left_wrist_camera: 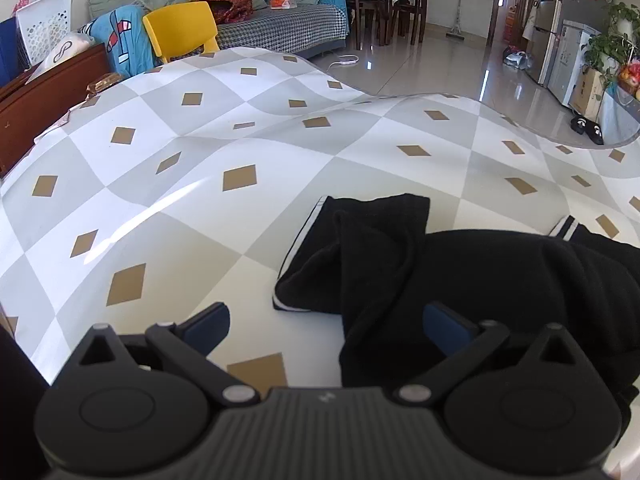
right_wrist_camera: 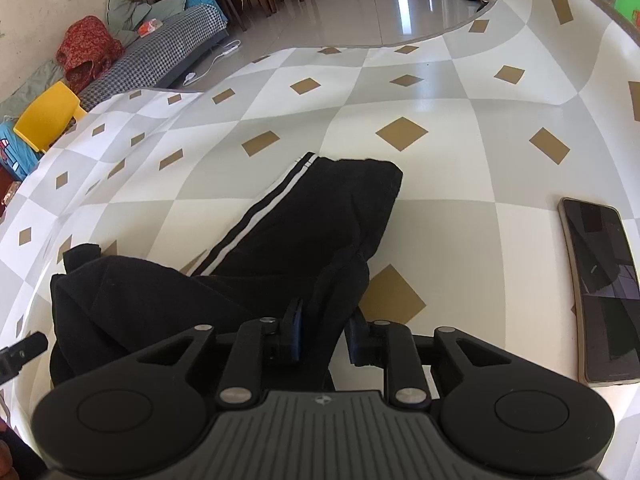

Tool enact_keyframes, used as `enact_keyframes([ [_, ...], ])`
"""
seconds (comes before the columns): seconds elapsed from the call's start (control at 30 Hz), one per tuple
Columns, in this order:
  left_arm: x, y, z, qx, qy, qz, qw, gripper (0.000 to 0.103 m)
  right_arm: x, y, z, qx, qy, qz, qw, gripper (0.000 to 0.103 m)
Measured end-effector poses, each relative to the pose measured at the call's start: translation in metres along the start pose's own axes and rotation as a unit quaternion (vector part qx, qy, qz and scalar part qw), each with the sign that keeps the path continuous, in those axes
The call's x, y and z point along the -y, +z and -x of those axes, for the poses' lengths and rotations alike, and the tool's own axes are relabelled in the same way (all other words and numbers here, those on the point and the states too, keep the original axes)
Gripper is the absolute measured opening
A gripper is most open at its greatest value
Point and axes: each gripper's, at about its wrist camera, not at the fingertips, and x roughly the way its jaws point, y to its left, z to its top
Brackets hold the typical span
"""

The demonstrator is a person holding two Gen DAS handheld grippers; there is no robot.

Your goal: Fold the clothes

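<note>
Right tool (right_wrist_camera: 322, 334) straddles black trousers (right_wrist_camera: 304, 232); no readable writing.

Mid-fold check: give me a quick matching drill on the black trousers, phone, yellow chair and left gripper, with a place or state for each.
Things:
1. black trousers
2. phone
3. yellow chair
4. left gripper

Place or state:
A. beyond the table's far edge
B. jaws wide open, holding nothing
C. flat on the tablecloth, screen up
D. bunched on the tablecloth, white side stripes showing

Pairs: 1-D, 2-C, 3-A, 4-B
</note>
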Motion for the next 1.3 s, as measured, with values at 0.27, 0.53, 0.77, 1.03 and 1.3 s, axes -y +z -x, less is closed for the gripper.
enact_keyframes([
  [0.27,0.048,0.0,-0.02,-0.019,-0.025,-0.048,0.9984,0.103,0.019,0.002,0.026,0.045,0.005,-0.049,0.998,0.034],
  [0.53,0.051,-0.03,-0.049,-0.047,-0.028,-0.076,0.9956,0.103,0.021,0.014,0.035,0.114,0.005,-0.067,0.991,0.034],
  [0.77,0.038,-0.041,-0.051,-0.059,-0.038,-0.079,0.9945,0.103,-0.004,0.025,0.013,0.126,0.035,-0.038,0.991,0.035],
  [1.03,0.026,-0.051,-0.049,-0.067,-0.044,-0.083,0.9933,0.103,-0.028,0.031,-0.034,0.075,0.029,-0.002,0.997,0.041],
  [1.3,0.021,-0.057,-0.044,-0.061,-0.049,-0.085,0.9933,0.103,-0.043,0.025,-0.071,0.032,-0.002,0.043,0.999,0.047],
])
